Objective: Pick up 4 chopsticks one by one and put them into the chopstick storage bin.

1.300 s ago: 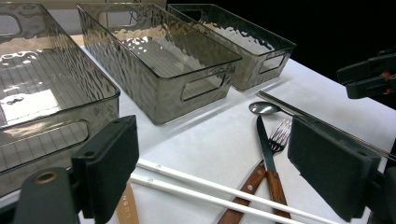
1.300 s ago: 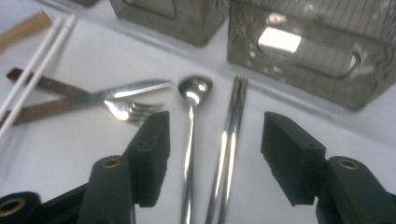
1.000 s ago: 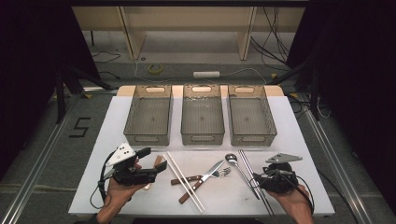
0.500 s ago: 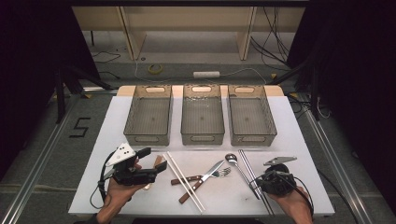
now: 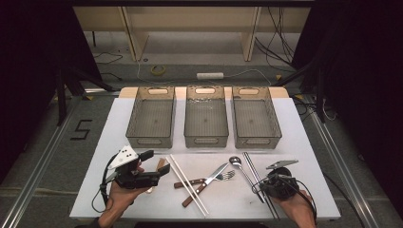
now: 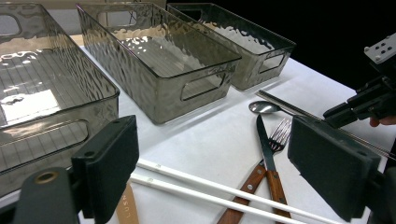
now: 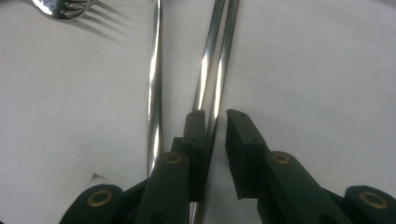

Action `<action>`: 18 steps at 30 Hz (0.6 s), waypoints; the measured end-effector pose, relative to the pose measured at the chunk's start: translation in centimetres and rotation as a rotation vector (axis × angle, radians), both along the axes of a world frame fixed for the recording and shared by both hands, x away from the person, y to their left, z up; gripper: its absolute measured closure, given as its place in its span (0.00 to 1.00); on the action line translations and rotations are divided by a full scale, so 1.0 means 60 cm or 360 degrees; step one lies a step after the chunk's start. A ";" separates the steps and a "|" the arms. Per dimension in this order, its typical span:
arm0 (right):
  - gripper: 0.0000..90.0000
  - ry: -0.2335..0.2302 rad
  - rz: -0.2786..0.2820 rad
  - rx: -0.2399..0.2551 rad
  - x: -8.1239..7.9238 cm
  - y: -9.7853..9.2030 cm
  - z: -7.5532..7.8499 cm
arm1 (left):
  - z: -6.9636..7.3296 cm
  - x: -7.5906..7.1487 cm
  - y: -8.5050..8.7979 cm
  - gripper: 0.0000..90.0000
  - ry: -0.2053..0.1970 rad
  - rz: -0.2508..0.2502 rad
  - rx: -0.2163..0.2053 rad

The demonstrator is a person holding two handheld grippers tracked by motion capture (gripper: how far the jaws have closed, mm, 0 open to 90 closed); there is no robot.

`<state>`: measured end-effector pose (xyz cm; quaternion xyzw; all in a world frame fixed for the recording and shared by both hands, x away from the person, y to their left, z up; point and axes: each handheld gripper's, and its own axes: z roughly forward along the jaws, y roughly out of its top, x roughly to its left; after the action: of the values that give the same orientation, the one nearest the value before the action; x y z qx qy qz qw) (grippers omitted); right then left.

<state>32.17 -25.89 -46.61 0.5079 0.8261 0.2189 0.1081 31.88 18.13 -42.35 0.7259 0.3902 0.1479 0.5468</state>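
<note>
Two metal chopsticks [image 5: 251, 165] [image 7: 225, 51] lie side by side at the right of the white table [image 5: 313, 156]. My right gripper [image 5: 264, 184] [image 7: 215, 115] is down on their near ends. Its jaws stand a narrow gap apart, with one chopstick in the gap and the other under the left jaw. A metal spoon [image 5: 236, 161] [image 7: 156, 70] lies just left of them. My left gripper [image 5: 157, 164] [image 6: 219, 158] hovers wide open and empty at the front left. It faces a pair of white chopsticks [image 5: 187, 184] [image 6: 210, 186], a wooden-handled knife [image 5: 205, 184] [image 6: 266, 154] and a fork [image 5: 225, 175] [image 6: 280, 133].
Three grey see-through bins stand in a row at the back: left bin [image 5: 149, 140], middle bin [image 5: 205, 140], right bin [image 5: 259, 140]. Nothing lies in them. A light wooden piece [image 5: 163, 165] [image 6: 125, 207] sits under the left gripper. Bare table lies to the far left and right of the cutlery.
My right gripper has shifted slightly left and towards the front edge, settling low over the metal chopsticks. The left gripper has held still.
</note>
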 end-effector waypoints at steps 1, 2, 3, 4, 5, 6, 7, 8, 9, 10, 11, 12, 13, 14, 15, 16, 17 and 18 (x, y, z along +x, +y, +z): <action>0.87 -0.0002 0.0002 0.0003 0.000 -0.001 0.000 | 0.000 0.000 0.000 0.18 0.0000 0.0002 -0.0004; 0.88 -0.0006 -0.0004 0.0005 0.000 -0.001 -0.001 | 0.000 0.000 0.000 0.18 0.0001 0.0000 0.0000; 0.88 -0.0007 -0.0003 0.0002 0.000 -0.001 -0.001 | 0.000 0.000 0.000 0.18 0.0001 -0.0001 0.0002; 0.89 -0.0010 0.0002 -0.0008 0.000 0.000 -0.001 | 0.000 0.000 0.000 0.18 0.0000 0.0000 0.0001; 0.89 -0.0017 0.0005 -0.0021 -0.001 0.001 -0.001 | 0.000 0.000 -0.001 0.18 -0.0001 0.0000 0.0001; 0.89 -0.0018 0.0010 -0.0030 -0.001 0.003 -0.001 | 0.000 0.000 -0.001 0.18 -0.0001 -0.0001 0.0003; 0.89 -0.0022 0.0010 -0.0034 -0.002 0.003 -0.002 | 0.000 0.000 -0.001 0.18 -0.0001 -0.0001 0.0002; 0.90 -0.0025 0.0009 -0.0035 -0.002 0.003 -0.002 | 0.000 0.000 -0.001 0.18 -0.0001 -0.0001 0.0002; 0.90 -0.0026 0.0008 -0.0035 -0.002 0.003 -0.002 | 0.000 0.000 -0.001 0.18 -0.0001 0.0001 0.0001; 0.91 -0.0029 0.0006 -0.0039 -0.002 0.003 -0.002 | 0.000 0.000 -0.001 0.18 -0.0001 0.0001 0.0001; 0.91 -0.0029 0.0006 -0.0039 -0.002 0.003 -0.002 | 0.000 0.000 -0.001 0.18 -0.0001 -0.0003 0.0007; 0.93 -0.0034 0.0003 -0.0044 -0.002 0.004 -0.003 | 0.000 0.000 -0.001 0.18 -0.0002 -0.0003 0.0009; 0.94 -0.0030 0.0006 -0.0038 -0.001 0.003 -0.003 | 0.000 0.000 -0.001 0.18 -0.0001 -0.0002 0.0009; 0.95 -0.0025 0.0003 -0.0028 0.000 0.001 -0.003 | 0.000 0.000 -0.001 0.18 -0.0003 -0.0002 0.0011; 0.95 -0.0015 -0.0007 -0.0009 0.000 -0.001 -0.003 | 0.000 0.000 -0.001 0.18 -0.0003 -0.0002 0.0011; 0.95 -0.0012 -0.0010 0.0001 0.001 -0.002 -0.003 | 0.000 -0.001 -0.001 0.18 -0.0003 -0.0002 0.0011; 0.95 -0.0009 -0.0013 0.0009 0.002 -0.003 -0.003 | 0.000 0.000 -0.001 0.18 -0.0004 -0.0003 0.0009; 0.95 -0.0002 -0.0018 0.0014 0.002 -0.004 -0.002 | 0.000 0.000 -0.001 0.18 -0.0002 0.0001 0.0003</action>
<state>32.29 -26.12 -46.76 0.5128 0.8222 0.2223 0.1077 31.88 18.06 -42.37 0.7261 0.3899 0.1489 0.5464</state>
